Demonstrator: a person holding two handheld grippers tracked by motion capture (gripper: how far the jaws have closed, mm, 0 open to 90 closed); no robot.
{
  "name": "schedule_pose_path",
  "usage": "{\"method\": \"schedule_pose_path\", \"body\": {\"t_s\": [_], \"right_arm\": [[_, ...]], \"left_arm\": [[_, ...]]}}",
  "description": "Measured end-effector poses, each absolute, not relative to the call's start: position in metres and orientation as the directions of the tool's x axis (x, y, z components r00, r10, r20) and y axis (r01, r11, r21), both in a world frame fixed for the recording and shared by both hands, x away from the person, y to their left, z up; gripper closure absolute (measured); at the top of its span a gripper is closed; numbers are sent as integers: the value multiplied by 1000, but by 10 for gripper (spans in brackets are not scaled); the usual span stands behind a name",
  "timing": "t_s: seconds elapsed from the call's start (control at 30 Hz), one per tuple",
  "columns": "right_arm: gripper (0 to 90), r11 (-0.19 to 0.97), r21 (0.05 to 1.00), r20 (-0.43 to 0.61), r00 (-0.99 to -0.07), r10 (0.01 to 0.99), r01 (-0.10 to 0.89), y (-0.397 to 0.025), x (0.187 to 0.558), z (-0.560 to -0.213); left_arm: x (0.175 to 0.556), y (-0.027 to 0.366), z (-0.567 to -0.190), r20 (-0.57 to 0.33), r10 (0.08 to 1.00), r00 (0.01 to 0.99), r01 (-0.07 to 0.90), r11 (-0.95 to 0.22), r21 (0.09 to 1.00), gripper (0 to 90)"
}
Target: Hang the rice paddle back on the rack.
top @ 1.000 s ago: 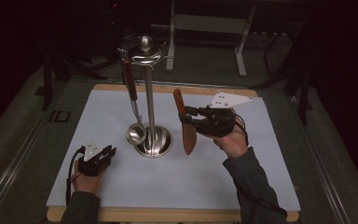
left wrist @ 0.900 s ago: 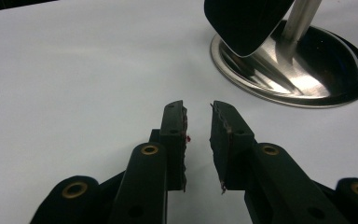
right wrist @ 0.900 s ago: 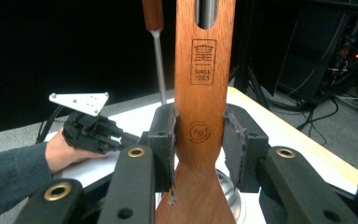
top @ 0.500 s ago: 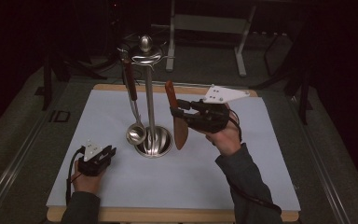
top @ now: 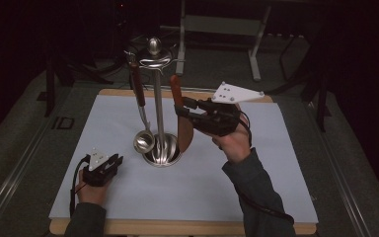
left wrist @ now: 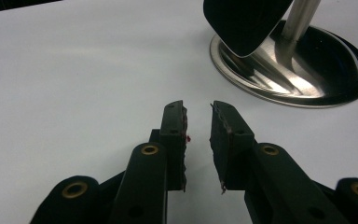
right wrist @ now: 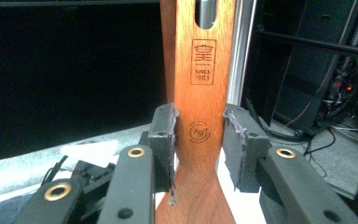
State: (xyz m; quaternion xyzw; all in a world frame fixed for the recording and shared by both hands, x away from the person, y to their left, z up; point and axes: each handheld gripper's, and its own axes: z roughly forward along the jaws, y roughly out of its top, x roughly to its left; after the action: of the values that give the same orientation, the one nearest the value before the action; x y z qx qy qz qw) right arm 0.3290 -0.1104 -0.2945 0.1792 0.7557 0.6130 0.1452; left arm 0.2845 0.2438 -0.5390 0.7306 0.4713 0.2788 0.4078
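**Spatula gripped beside the stand**

Right gripper [top: 183,109] raised near the stand [top: 159,113], jaws clamped on the wooden spatula [right wrist: 200,93] at its handle. Spatula upright; blade bottom cut off in the right gripper view. Left gripper [left wrist: 198,135] low on the white mat [top: 256,163], jaws slightly parted, empty. Ladle [top: 142,118] hangs from the stand's top; hook hard to make out.

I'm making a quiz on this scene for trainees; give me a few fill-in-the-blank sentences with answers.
1. The right claw is shut on a ____ spatula.
2. The ladle hangs from the ____ stand.
3. The left claw is open and holds ____.
4. Below the logo, the handle reads SINCE ____.

Answers: wooden; metal; nothing; 1983
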Motion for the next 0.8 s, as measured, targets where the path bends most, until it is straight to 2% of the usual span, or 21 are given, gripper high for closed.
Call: {"method": "schedule_pose_path", "body": {"t_s": [0.8], "right_arm": [[662, 156, 986, -21, -877, 480, 62, -93, 322, -275]], "left_arm": [[284, 244, -539, 22, 916, 401, 461, -222, 859, 752]]}}
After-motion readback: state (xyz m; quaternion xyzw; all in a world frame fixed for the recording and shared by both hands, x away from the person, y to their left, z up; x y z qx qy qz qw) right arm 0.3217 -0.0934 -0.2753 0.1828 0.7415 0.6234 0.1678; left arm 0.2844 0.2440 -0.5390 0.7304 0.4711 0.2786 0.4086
